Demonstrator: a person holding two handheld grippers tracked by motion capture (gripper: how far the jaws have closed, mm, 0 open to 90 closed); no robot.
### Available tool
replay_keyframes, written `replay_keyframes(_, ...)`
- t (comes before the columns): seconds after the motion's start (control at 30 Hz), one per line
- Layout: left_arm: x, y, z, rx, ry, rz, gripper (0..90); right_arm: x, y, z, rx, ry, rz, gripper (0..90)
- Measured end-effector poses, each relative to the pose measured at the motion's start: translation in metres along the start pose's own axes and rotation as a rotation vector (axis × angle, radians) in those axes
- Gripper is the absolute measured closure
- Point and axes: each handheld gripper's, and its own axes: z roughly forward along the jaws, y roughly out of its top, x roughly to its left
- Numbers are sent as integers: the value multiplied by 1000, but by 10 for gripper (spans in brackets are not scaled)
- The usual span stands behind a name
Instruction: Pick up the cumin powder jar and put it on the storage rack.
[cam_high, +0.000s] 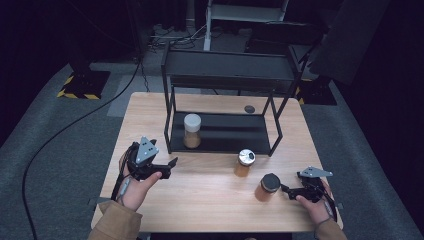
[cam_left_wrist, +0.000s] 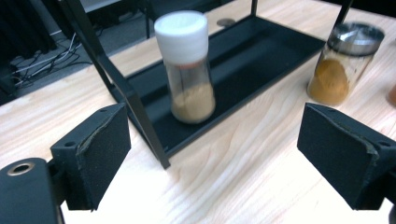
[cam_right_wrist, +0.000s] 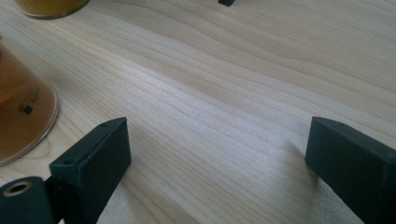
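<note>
The left tongs (cam_high: 172, 162) are held released, with nothing between the pads; ahead of them a white-capped spice jar (cam_left_wrist: 185, 65) is seen standing upright on the lower tray of a black metal rack (cam_left_wrist: 261, 60). To their right, outside the rack, a silver-lidded spice jar (cam_left_wrist: 345, 63) with orange powder is placed on the tabletop (cam_high: 210, 195). The right tongs (cam_high: 286, 189) are also held released above bare wood, and a black-lidded jar (cam_high: 268, 187) is found just beside their left pad. On its glass a small dark square and pale lettering are printed, but the word cannot be read with certainty.
</note>
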Motion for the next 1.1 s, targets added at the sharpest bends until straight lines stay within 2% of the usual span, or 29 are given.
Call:
replay_keyframes(0.27, 2, -21, 1, 18, 1, -35, 92, 0, 0, 0, 0, 0, 0, 66)
replay_keyframes(0.4, -1, -31, 4, 43, 27, -31, 92, 0, 0, 0, 0, 0, 0, 66)
replay_keyframes(0.53, 1, -42, 8, 59, 21, -60, 93, 0, 0, 0, 0, -1, 1, 66)
replay_keyframes(0.6, 0, -51, 10, 75, 33, -69, 92, 0, 0, 0, 0, -1, 1, 66)
replay_keyframes(1.1, 0, -76, 21, 166, 42, -103, 92, 0, 0, 0, 0, -1, 1, 66)
